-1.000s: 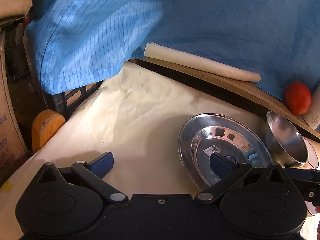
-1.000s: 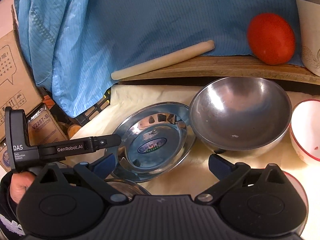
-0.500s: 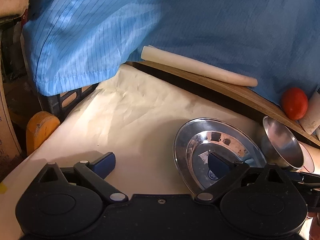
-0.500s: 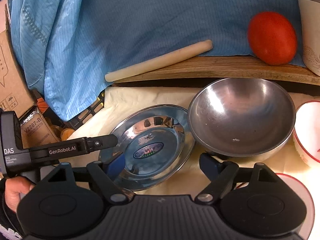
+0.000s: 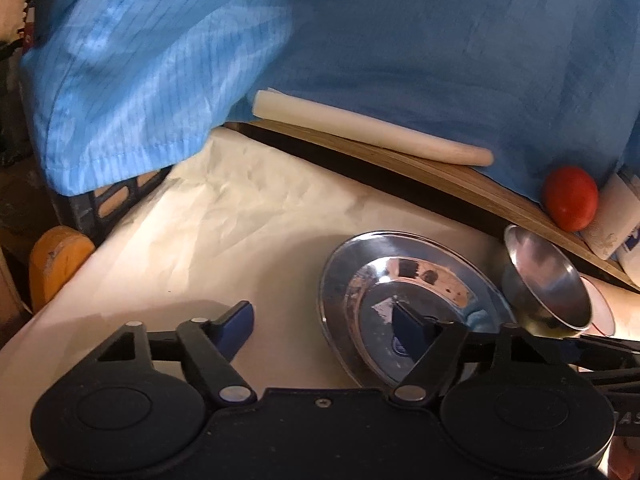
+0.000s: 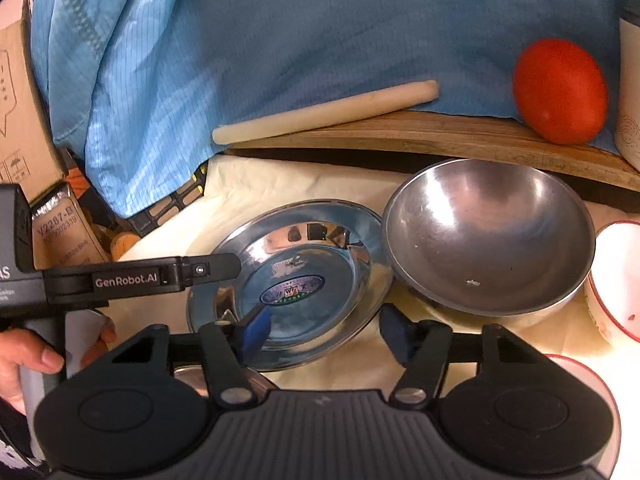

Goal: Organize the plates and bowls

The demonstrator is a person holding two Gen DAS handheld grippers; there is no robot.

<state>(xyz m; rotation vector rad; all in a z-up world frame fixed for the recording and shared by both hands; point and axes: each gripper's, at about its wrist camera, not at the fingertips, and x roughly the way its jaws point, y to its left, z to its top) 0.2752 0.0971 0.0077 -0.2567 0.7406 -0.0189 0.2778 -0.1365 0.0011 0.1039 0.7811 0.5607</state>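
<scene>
A shiny steel plate (image 6: 316, 264) lies on the cream cloth; it also shows in the left wrist view (image 5: 400, 280). A steel bowl (image 6: 488, 236) sits just right of it, seen edge-on in the left wrist view (image 5: 544, 280). A white red-rimmed bowl (image 6: 616, 280) and a white red-rimmed plate (image 6: 592, 384) are at the right. My left gripper (image 5: 324, 324) is open, its right finger over the steel plate. My right gripper (image 6: 324, 328) is open, straddling the steel plate's near rim. The left gripper's body (image 6: 120, 280) shows at the left.
A wooden board (image 6: 440, 132) at the back carries a cream stick (image 6: 324, 114), a red tomato (image 6: 560, 90) and a white cup (image 6: 630, 92). Blue cloth (image 6: 280, 20) hangs behind. Cardboard boxes (image 6: 24, 120), a black crate (image 5: 108, 200) and an orange object (image 5: 56, 260) stand left.
My right gripper has moved forward and left, so its left finger now lies over the steel plate. My left gripper has drawn back a little; both stay open.
</scene>
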